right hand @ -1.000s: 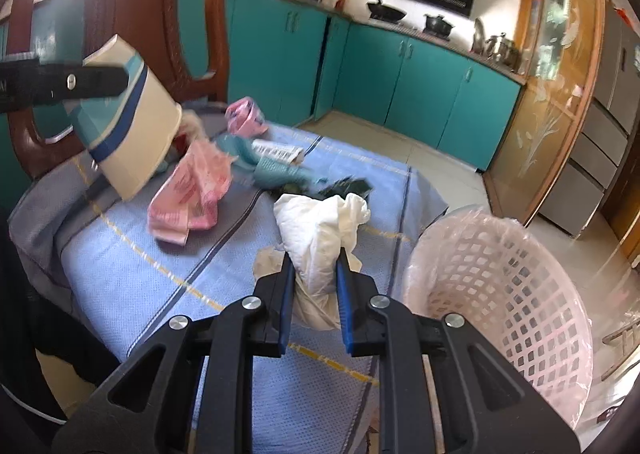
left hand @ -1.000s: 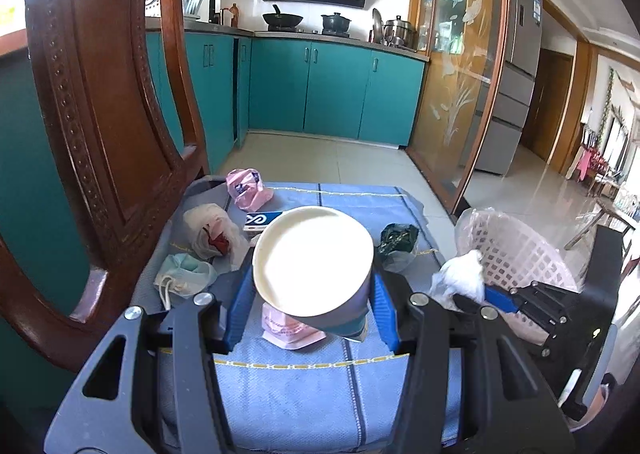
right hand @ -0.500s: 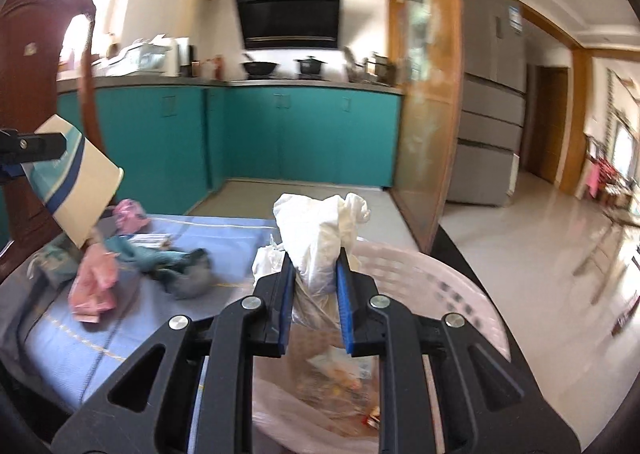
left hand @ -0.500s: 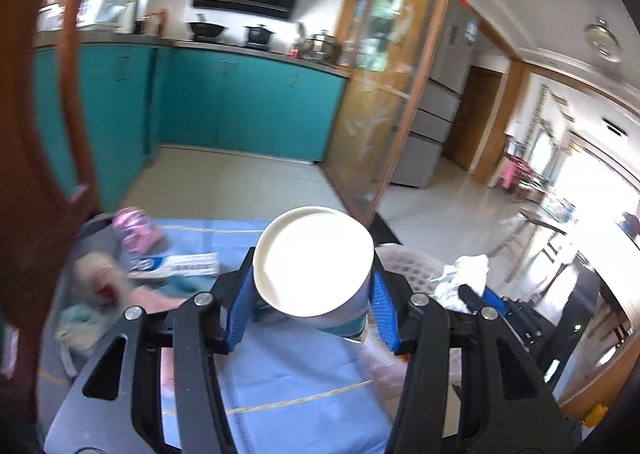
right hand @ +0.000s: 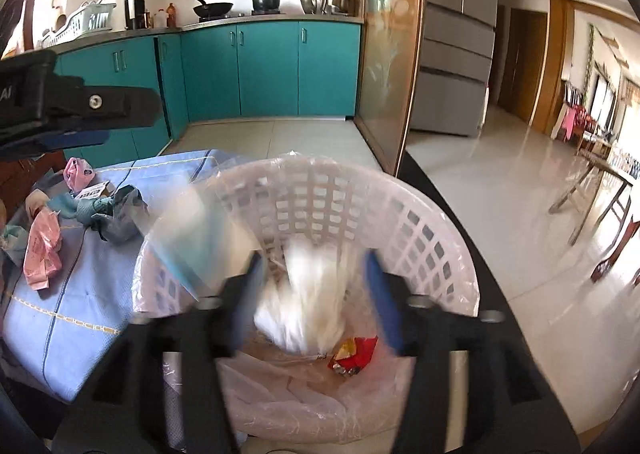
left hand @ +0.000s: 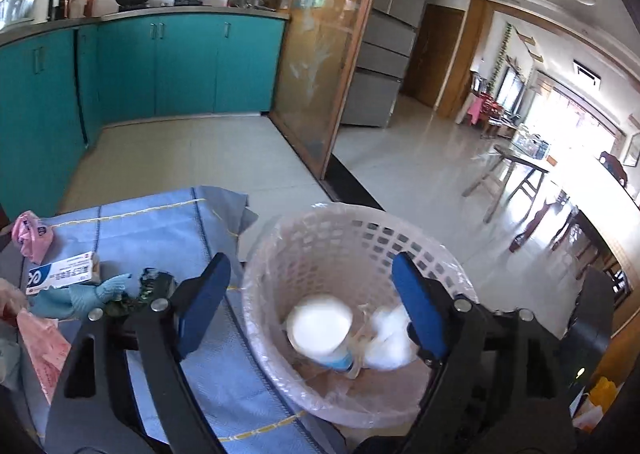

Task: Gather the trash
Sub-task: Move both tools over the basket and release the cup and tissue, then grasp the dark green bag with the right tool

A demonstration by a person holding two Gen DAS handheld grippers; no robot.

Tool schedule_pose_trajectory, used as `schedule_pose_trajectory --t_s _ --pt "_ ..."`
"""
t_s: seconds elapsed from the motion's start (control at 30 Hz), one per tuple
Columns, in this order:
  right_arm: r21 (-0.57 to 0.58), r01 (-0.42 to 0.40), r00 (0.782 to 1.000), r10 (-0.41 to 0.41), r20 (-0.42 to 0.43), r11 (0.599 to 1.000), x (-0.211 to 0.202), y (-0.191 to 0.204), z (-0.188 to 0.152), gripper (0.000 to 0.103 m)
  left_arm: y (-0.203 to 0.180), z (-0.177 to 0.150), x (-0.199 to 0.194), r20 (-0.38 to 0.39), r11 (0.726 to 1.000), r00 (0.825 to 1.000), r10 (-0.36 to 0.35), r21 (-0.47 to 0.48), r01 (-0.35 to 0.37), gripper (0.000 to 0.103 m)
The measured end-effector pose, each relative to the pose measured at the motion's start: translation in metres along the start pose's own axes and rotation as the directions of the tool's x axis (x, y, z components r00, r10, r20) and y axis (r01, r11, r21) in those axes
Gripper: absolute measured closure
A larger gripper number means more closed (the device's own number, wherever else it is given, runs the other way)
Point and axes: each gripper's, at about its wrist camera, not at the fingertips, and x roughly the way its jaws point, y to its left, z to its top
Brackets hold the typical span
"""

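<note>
My left gripper [left hand: 308, 270] hangs over the pink-lined white mesh basket [left hand: 360, 222], jaws opening wide with nothing between the pads. The paper cup [left hand: 320, 324] it let go drops inside the basket beside a white wad [left hand: 388, 338]. My right gripper [right hand: 314, 266] is also above the basket [right hand: 360, 190], its jaws opening. The blurred white tissue wad [right hand: 304, 294] falls between them, free of the pads. The cup [right hand: 192, 230] shows as a blur at the basket's left rim. A red wrapper [right hand: 352, 354] lies at the bottom.
Left of the basket, the blue-clothed table [left hand: 152, 222] holds a pink bag [left hand: 32, 238], a toothpaste box [left hand: 60, 272], a teal glove [left hand: 96, 292], a dark wrapper [left hand: 152, 282] and a pink packet [right hand: 40, 250]. Teal cabinets stand behind; tiled floor lies to the right.
Both grippers swung right from the table to above the basket. The left jaws spread and dropped the cup; the right jaws spread and released the white wad.
</note>
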Motion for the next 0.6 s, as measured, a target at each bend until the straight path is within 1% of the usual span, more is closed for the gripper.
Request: schedule_pose_trajectory --t_s 0.03,0.1,0.17,0.23,0.27,0.3,0.37,0.4,0.43,0.5,0.53,0.57,0.6 --pt "0.000 -0.003 1.000 0.003 0.003 1.000 -0.001 0.000 0.000 0.045 0.003 -0.001 -0.003 0.004 1.000 1.000 0.013 -0.001 -0.013 0.019" --pt "-0.007 -0.008 1.000 0.008 0.005 1.000 -0.001 0.004 0.000 0.045 0.021 -0.006 -0.016 0.019 0.997 0.997 0.073 -0.008 -0.073 0.018" --pt "-0.026 -0.013 1.000 0.013 0.009 1.000 -0.001 0.010 0.001 0.045 0.043 -0.012 -0.031 0.039 0.984 0.984 0.176 -0.034 -0.174 0.017" --pt "-0.044 -0.022 1.000 0.023 0.020 0.999 -0.004 0.014 0.000 0.044 0.066 -0.021 -0.048 0.052 0.964 0.965 0.259 -0.070 -0.255 0.016" --pt "-0.053 -0.031 0.999 0.033 0.026 0.998 -0.006 0.018 0.000 0.044 0.080 -0.029 -0.058 0.055 0.948 0.949 0.311 -0.095 -0.305 0.016" --pt "-0.059 -0.039 0.999 0.040 0.029 0.997 -0.006 0.022 0.002 0.043 0.090 -0.035 -0.065 0.053 0.935 0.937 0.345 -0.112 -0.337 0.016" --pt "-0.085 -0.063 0.997 0.066 0.040 0.994 -0.007 0.035 0.004 0.042 0.118 -0.053 -0.079 0.028 0.899 0.907 0.419 -0.152 -0.411 0.015" --pt "-0.098 -0.077 0.996 0.081 0.045 0.992 -0.007 0.041 0.005 0.041 0.131 -0.062 -0.084 0.009 0.886 0.897 0.443 -0.158 -0.436 0.015" --pt "-0.119 -0.101 0.993 0.108 0.049 0.988 -0.007 0.051 0.006 0.040 0.141 -0.066 -0.087 -0.006 0.879 0.891 0.455 -0.156 -0.450 0.015" --pt "-0.159 -0.158 0.985 0.167 0.044 0.975 -0.003 0.069 0.009 0.040 0.160 -0.076 -0.090 -0.044 0.870 0.878 0.477 -0.118 -0.479 0.015" --pt "-0.187 -0.188 0.979 0.198 0.037 0.964 0.000 0.082 0.013 0.040 0.166 -0.075 -0.089 -0.056 0.868 0.873 0.485 -0.093 -0.488 0.015" --pt "-0.217 -0.216 0.974 0.227 0.025 0.952 0.004 0.095 0.019 0.040 0.171 -0.075 -0.087 -0.071 0.870 0.870 0.487 -0.050 -0.491 0.015" --pt "-0.239 -0.241 0.968 0.252 0.014 0.941 0.008 0.107 0.025 0.040 0.176 -0.073 -0.085 -0.081 0.882 0.879 0.470 -0.008 -0.472 0.015"
